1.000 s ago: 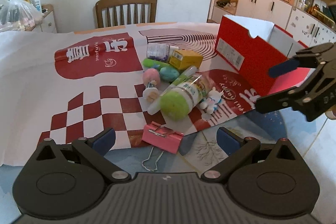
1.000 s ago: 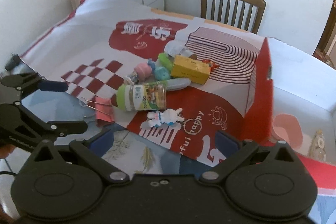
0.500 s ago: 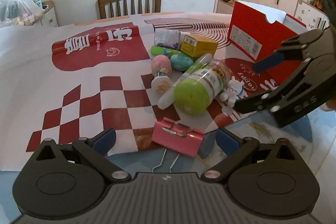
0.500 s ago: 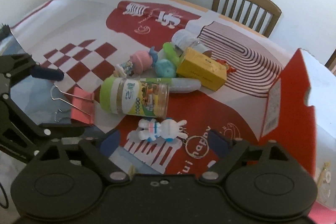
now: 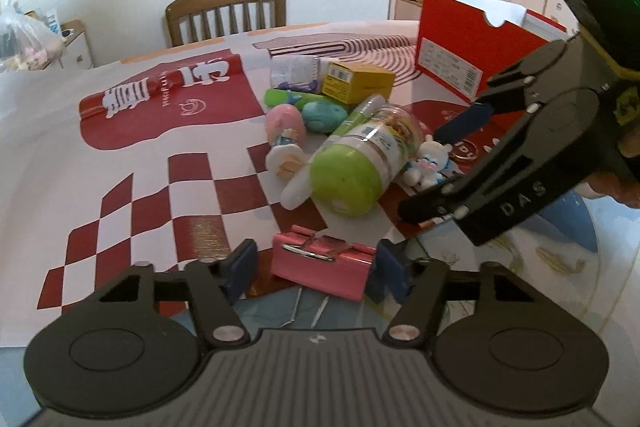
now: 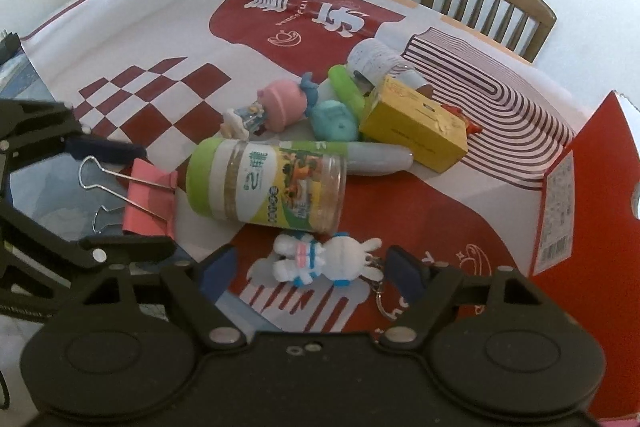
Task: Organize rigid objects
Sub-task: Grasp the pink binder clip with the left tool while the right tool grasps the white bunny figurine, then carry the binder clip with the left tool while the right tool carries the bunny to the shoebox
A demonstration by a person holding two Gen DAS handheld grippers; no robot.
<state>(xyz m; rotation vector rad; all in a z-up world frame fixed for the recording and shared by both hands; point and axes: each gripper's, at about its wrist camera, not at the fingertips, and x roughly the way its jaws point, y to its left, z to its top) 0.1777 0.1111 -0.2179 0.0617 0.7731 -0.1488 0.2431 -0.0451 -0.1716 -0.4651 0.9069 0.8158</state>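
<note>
Rigid objects are still lying in one heap on the printed cloth (image 6: pixel 168 11), none visibly sorted yet. The red box (image 5: pixel 452 55) is standing open behind and to the right of the heap; whether anything is in it can't be told, so nearly the whole job looks left.

Largest down: the green-lidded jar (image 6: pixel 264 183) is lying on its side mid-heap, the yellow carton (image 6: pixel 416 129) is sitting behind it, a pink-capped figure (image 6: pixel 272 107) and a teal toy (image 6: pixel 334 121) are lying to its far left. The pink binder clip (image 5: pixel 320 267) is sitting at the cloth's near edge, just beside the jar lid. The white rabbit keychain (image 6: pixel 316 257) is lying in front of the jar.

The left gripper (image 5: pixel 314 269) is straddling the clip, jaws just closing; the right pad looks on the clip end, the left pad (image 5: pixel 240 265) is showing a small gap, so not gripping yet. The right gripper (image 6: pixel 308 269) is bracketing the rabbit, jaws closing too, pads not yet pressing.

Room: both grippers are working close together at the near edge, so a bump is the risk. Wide bare cloth is lying open to the left; the way to the box looks free.
</note>
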